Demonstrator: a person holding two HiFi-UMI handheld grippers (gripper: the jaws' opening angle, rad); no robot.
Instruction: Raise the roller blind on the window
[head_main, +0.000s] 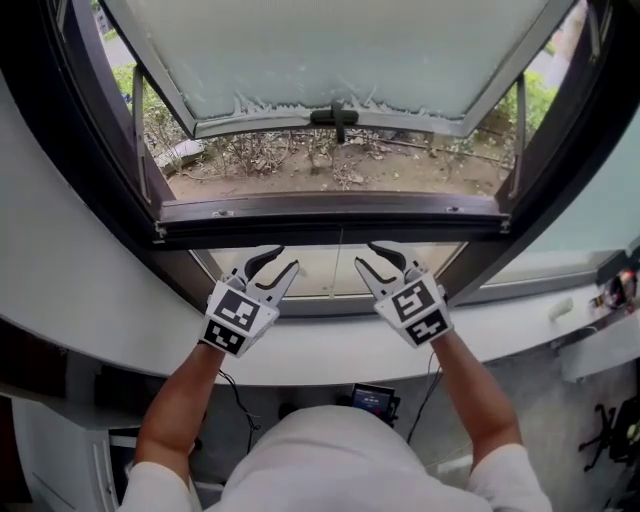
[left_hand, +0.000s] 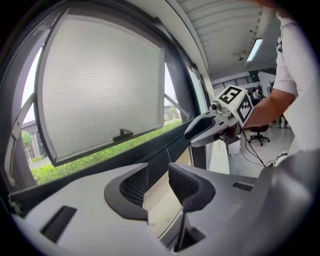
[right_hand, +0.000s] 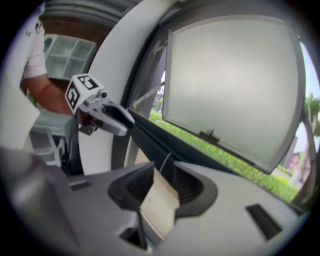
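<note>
A beige blind panel (head_main: 320, 272) fills the lower pane under the dark window crossbar (head_main: 330, 215). A thin cord (head_main: 340, 262) hangs down in front of it, midway between my two grippers. My left gripper (head_main: 280, 262) is just left of the cord, open, with nothing between its jaws. The right gripper (head_main: 368, 256) is just right of the cord, also open and empty. In the left gripper view the jaws (left_hand: 157, 187) frame the beige panel and the cord (left_hand: 166, 152) beyond them. In the right gripper view the jaws (right_hand: 162, 187) show the same panel and cord (right_hand: 164, 162).
Above the crossbar a frosted sash (head_main: 340, 50) is swung outward, its handle (head_main: 338, 117) at the bottom edge; soil and shrubs lie outside. A white sill (head_main: 330, 345) runs below the grippers. A small screen device (head_main: 372, 400) sits below the sill, and clutter (head_main: 615, 290) at the right.
</note>
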